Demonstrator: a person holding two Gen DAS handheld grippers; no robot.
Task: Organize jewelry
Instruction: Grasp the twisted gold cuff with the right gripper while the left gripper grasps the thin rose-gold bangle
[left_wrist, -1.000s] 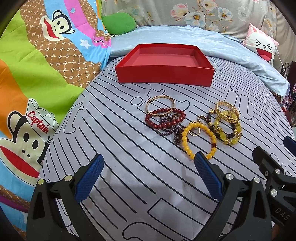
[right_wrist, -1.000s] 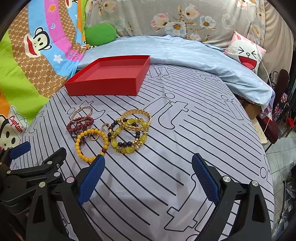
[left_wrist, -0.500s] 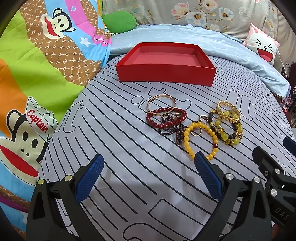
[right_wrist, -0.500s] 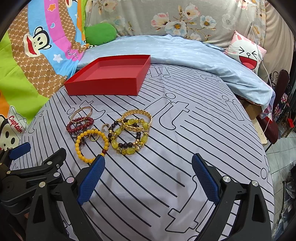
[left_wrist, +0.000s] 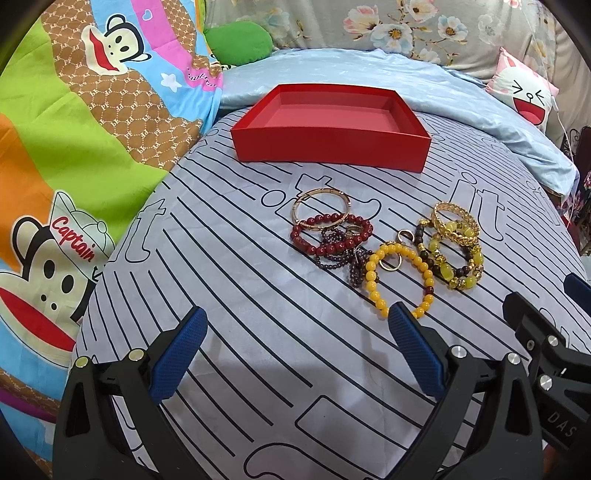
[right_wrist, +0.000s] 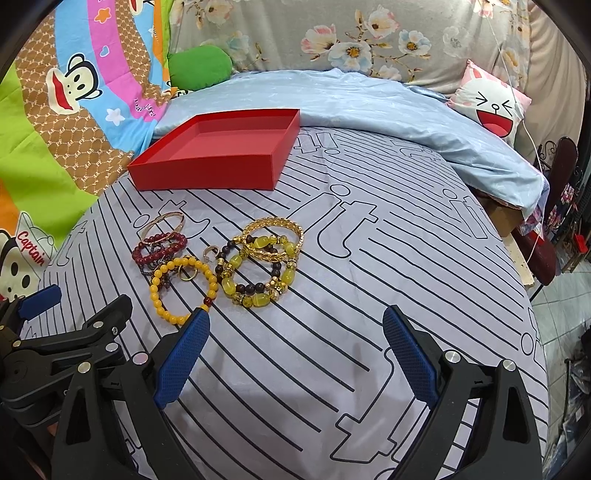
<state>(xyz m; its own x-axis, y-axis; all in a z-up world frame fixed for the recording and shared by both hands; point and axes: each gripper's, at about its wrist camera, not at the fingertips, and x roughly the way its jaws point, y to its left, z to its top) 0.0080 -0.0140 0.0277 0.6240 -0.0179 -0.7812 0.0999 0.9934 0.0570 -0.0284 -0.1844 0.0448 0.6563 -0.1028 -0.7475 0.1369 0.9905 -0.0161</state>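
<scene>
A heap of bracelets lies on the striped sheet: a gold bangle (left_wrist: 320, 205), dark red beads (left_wrist: 328, 240), a yellow bead bracelet (left_wrist: 397, 280) and a gold chain bangle (right_wrist: 272, 236) over yellow-and-brown stones (right_wrist: 258, 284). Behind them stands an empty red box (left_wrist: 332, 142) (right_wrist: 207, 170). My left gripper (left_wrist: 295, 328) is open, short of the heap, its right finger tip overlapping the yellow beads' near edge. My right gripper (right_wrist: 295, 328) is open too, to the right of the heap, holding nothing.
A light blue quilt (right_wrist: 369, 107) is bunched behind the box. A cartoon monkey blanket (left_wrist: 74, 147) rises on the left, with a green cushion (right_wrist: 199, 66) and a white face pillow (right_wrist: 491, 107) at the back. The bed's edge (right_wrist: 517, 258) drops off at right.
Both grippers have eased slightly forward toward the jewelry; their fingers stay spread and nothing on the sheet has moved.
</scene>
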